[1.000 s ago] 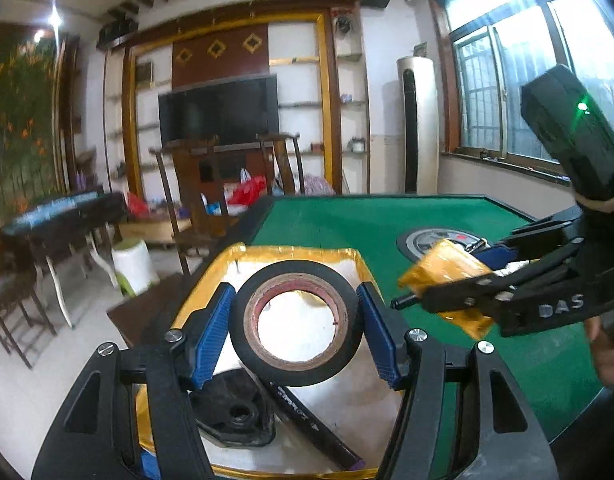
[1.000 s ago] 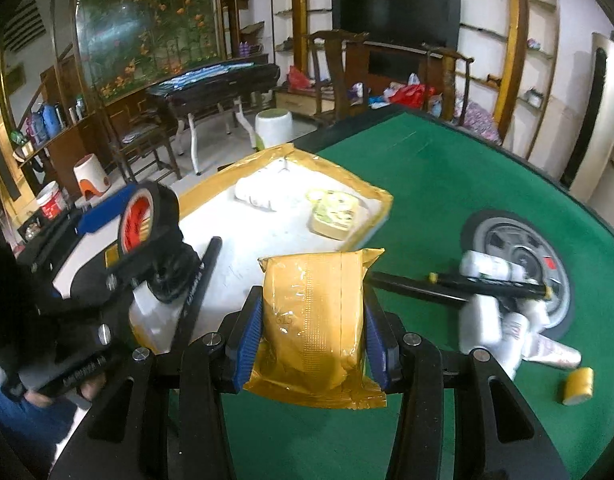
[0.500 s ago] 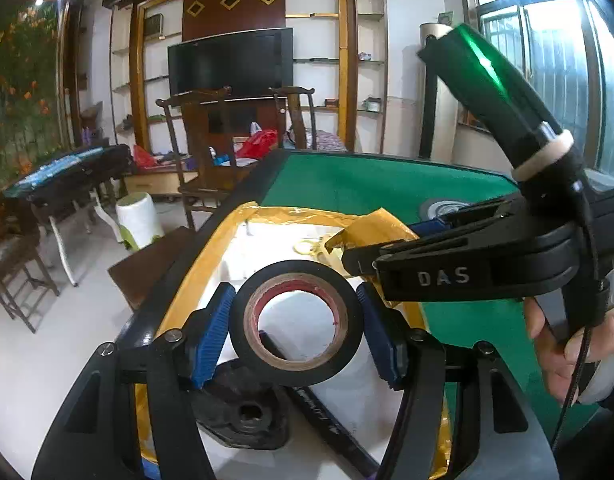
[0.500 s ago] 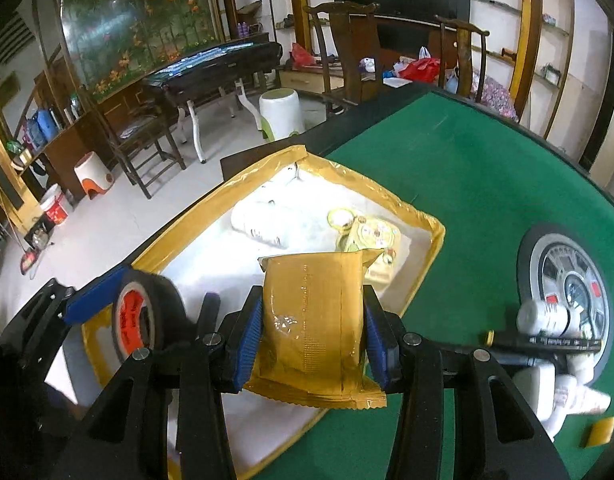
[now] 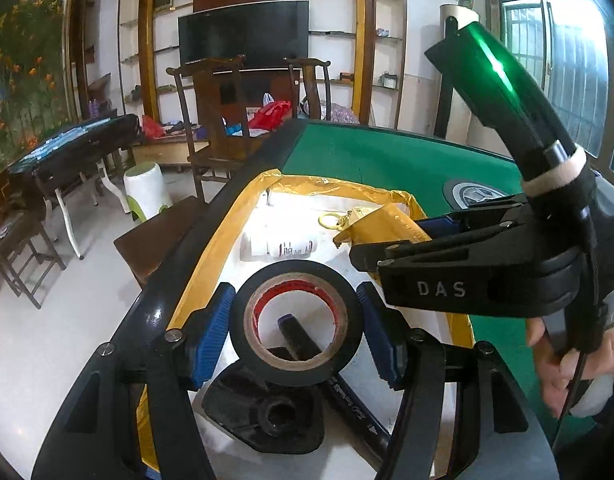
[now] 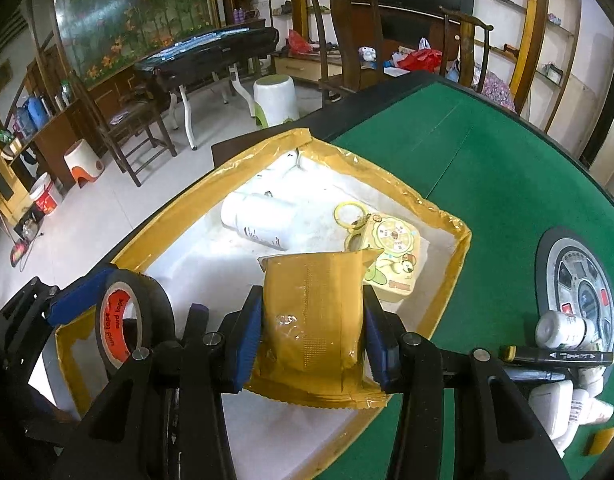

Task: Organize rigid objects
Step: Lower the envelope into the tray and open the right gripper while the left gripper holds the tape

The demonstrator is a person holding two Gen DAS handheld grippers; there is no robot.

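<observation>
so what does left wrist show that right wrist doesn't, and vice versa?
Left wrist only: the black block under the tape, and the hand holding the right gripper.
Right wrist only: the cartoon tin, marker and white bottles on the green table.
Both: black tape roll in the left gripper, yellow packet, gold-edged tray.

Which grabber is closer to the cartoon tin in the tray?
Right. The right gripper, holding the yellow packet, hangs just in front of the cartoon tin. The left gripper, holding the tape roll, is over the tray's near end.
</observation>
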